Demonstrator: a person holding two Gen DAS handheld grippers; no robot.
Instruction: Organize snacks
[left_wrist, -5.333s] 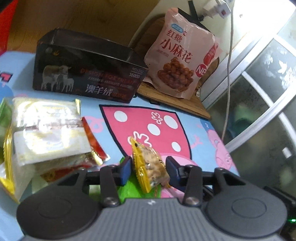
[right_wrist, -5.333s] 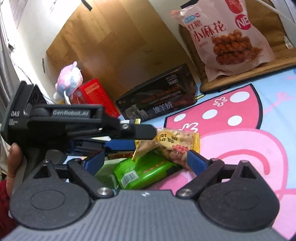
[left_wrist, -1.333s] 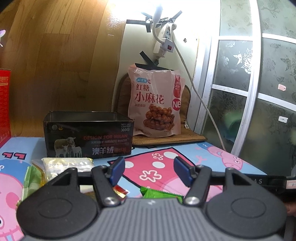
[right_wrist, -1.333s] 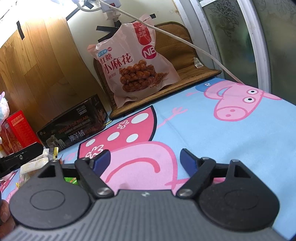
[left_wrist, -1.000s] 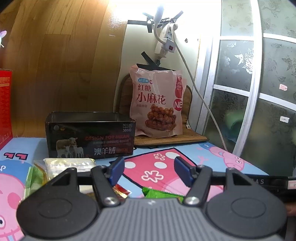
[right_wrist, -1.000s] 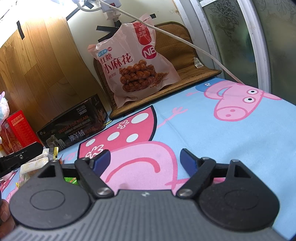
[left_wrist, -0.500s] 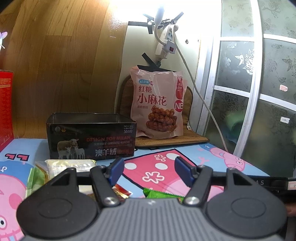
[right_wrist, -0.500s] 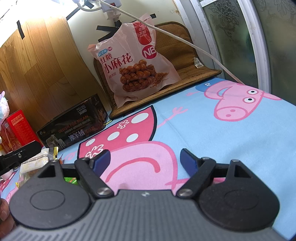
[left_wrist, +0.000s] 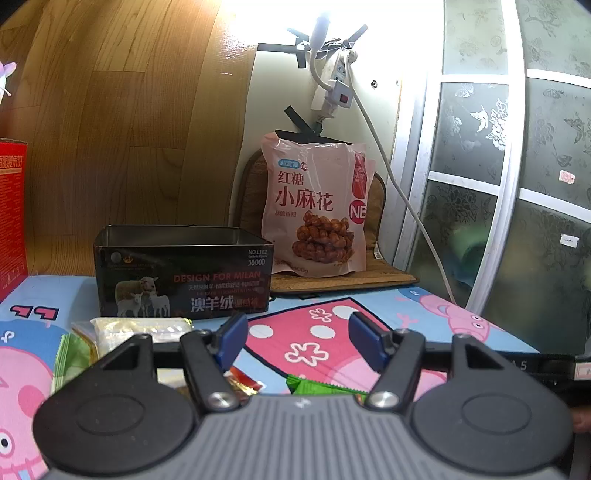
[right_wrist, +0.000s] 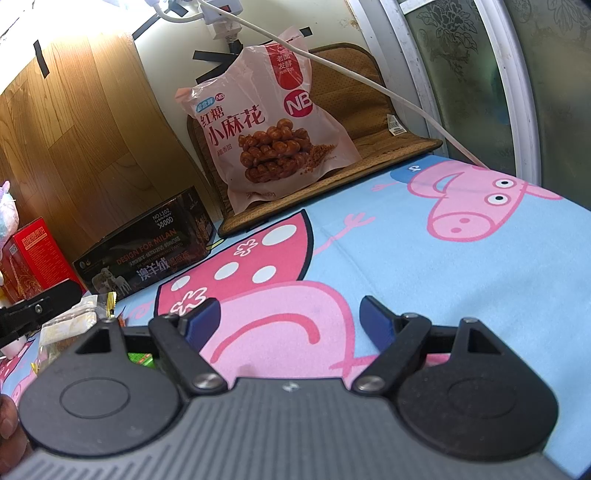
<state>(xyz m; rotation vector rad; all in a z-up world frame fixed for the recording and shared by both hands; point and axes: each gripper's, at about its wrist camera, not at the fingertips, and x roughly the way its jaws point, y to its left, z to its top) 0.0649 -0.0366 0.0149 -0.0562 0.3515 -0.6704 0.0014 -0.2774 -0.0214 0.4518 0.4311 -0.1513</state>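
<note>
An open black tin box (left_wrist: 181, 273) stands at the back of the cartoon-print cloth; its inside is hidden from here. In front of it lies a pile of small snacks: a pale packet (left_wrist: 136, 328), a green packet (left_wrist: 70, 354) at the left, a red one (left_wrist: 243, 380) and another green one (left_wrist: 321, 386) just under my left gripper (left_wrist: 299, 339). That gripper hovers open with nothing between its fingers. My right gripper (right_wrist: 291, 325) is open too, empty over bare cloth, with the snack pile (right_wrist: 74, 321) and the box (right_wrist: 147, 254) to its left.
A big pink snack bag (left_wrist: 314, 210) leans on the wall on a brown mat (left_wrist: 347, 282). A white cable (left_wrist: 399, 192) hangs beside it. A red carton (right_wrist: 33, 254) stands left of the box. Frosted glass panels (left_wrist: 517, 221) close the right side.
About five seconds ago my left gripper held a yellow nut packet over the pile; now it is empty and drawn back. Over the last second neither gripper has moved.
</note>
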